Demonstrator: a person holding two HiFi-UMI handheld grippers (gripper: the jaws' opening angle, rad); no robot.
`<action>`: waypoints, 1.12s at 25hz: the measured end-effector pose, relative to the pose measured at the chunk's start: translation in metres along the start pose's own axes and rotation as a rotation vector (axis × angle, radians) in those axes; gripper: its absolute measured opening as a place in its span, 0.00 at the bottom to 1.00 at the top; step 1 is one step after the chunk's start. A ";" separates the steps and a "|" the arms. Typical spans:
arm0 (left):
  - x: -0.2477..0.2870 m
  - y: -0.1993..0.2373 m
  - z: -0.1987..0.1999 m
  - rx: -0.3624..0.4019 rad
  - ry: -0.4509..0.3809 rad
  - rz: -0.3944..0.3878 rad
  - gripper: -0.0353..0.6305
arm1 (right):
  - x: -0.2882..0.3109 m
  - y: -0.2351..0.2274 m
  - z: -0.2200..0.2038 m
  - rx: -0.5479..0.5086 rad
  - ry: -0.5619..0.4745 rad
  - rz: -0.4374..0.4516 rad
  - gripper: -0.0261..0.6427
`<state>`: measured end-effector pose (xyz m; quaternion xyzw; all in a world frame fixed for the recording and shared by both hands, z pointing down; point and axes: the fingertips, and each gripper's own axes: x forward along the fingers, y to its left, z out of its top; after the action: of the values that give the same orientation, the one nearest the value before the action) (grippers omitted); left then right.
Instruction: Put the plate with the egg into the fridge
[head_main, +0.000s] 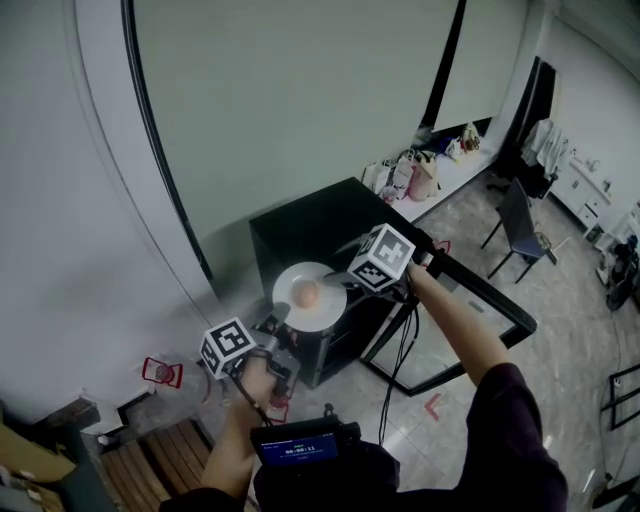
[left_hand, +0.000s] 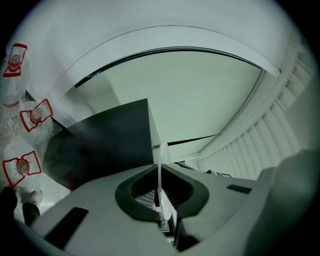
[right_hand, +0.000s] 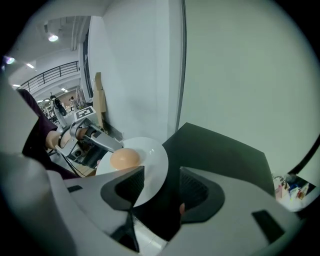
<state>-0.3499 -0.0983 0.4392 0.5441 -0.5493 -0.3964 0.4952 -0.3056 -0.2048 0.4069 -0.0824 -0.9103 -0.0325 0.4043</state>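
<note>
The left gripper (head_main: 278, 325) is pinched tight on the rim of the white plate (head_main: 326, 284). In its own view the plate stands edge-on between the pressed jaws. The plate is in the air beside the near top corner of the black fridge (head_main: 310, 232), with the egg (head_main: 308, 293) sitting near its middle. The right gripper (right_hand: 161, 189) is spread wide with nothing gripped. The plate's nearest edge shows just past one jaw, and the dark fridge top fills the gap between the jaws. The fridge door (head_main: 490, 292) hangs open to the right over the tiled floor (head_main: 560, 330), which has open room. On the left the fridge stands close to the wall (head_main: 90, 200), with bottles (head_main: 160, 372) at its foot
</note>
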 end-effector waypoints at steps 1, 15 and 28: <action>-0.004 -0.001 -0.002 0.002 -0.001 0.005 0.08 | -0.006 0.004 0.001 0.010 -0.022 -0.006 0.38; -0.039 -0.005 -0.102 -0.016 -0.112 0.046 0.08 | -0.094 0.066 -0.074 -0.014 -0.243 -0.023 0.38; -0.030 0.028 -0.237 -0.101 -0.189 0.129 0.08 | -0.122 0.112 -0.201 -0.053 -0.171 -0.005 0.38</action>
<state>-0.1271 -0.0414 0.5092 0.4420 -0.6066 -0.4406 0.4924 -0.0578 -0.1350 0.4504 -0.0932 -0.9405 -0.0506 0.3228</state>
